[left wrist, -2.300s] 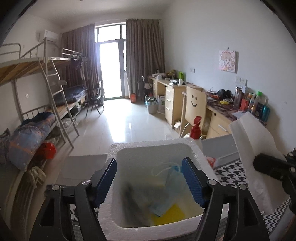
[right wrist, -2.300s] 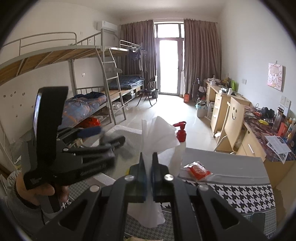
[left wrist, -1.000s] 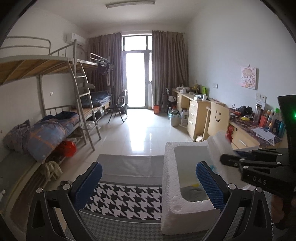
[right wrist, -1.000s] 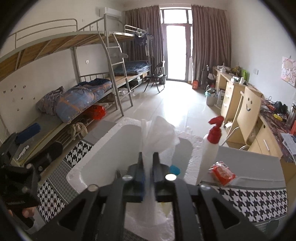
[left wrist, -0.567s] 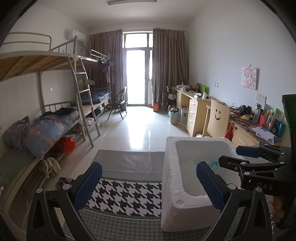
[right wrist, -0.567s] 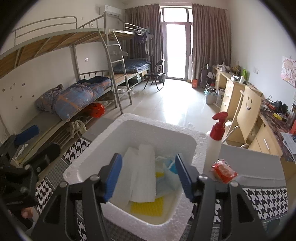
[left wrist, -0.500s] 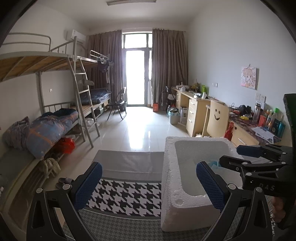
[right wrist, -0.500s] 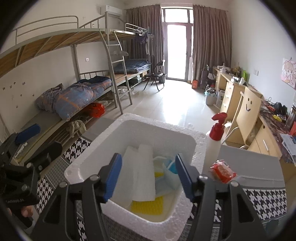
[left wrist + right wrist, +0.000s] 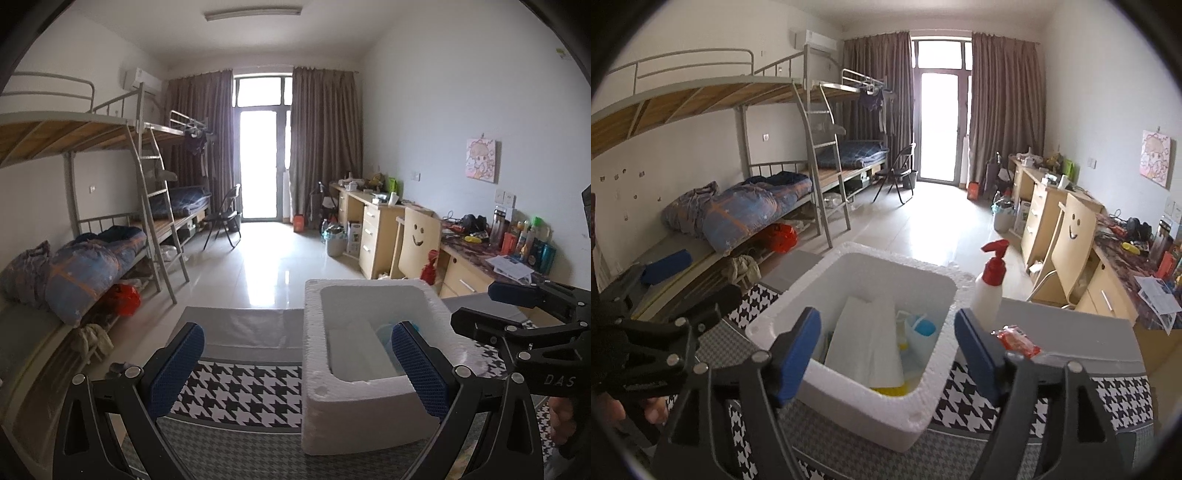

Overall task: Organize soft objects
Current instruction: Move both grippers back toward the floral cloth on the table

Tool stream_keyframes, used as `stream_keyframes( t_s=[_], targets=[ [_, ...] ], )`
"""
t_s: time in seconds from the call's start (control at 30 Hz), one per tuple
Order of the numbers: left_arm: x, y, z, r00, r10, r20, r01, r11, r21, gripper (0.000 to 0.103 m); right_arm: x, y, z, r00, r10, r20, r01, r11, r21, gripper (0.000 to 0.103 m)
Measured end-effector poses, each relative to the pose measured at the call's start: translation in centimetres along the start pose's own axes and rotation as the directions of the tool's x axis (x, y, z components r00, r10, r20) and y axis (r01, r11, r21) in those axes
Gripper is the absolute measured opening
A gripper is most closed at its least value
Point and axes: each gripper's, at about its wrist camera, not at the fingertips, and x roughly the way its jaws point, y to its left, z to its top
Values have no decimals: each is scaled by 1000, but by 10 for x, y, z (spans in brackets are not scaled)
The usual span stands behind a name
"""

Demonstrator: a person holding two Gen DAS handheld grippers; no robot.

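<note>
A white foam box (image 9: pixel 934 391) stands on the houndstooth tablecloth; it also shows in the left wrist view (image 9: pixel 354 410). Inside lie a white folded paper towel (image 9: pixel 864 343), a light blue face mask (image 9: pixel 918 332) and a yellow cloth (image 9: pixel 890 389). My right gripper (image 9: pixel 886 354) is open and empty just above the box's near side. My left gripper (image 9: pixel 295 369) is open and empty, left of the box above the cloth. The right gripper also appears at the right of the left wrist view (image 9: pixel 517 317).
A white spray bottle with a red pump (image 9: pixel 990 284) stands right of the box, with a red snack packet (image 9: pixel 1015 341) beside it. The houndstooth tablecloth (image 9: pixel 240 384) covers the table. Bunk beds stand at left, desks and a chair at right.
My right gripper opened and let the white paper towel fall into the foam box, then drew back a little. My left gripper moved left, away from the box.
</note>
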Motion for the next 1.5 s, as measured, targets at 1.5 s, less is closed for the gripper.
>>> stream_keyframes(
  t_s=[1.5],
  targets=[
    [-41,-84,-38,967,-253,-24,254,961,112,102,-92,-47,-75,978,-187,90,177,978,108,85]
  ],
)
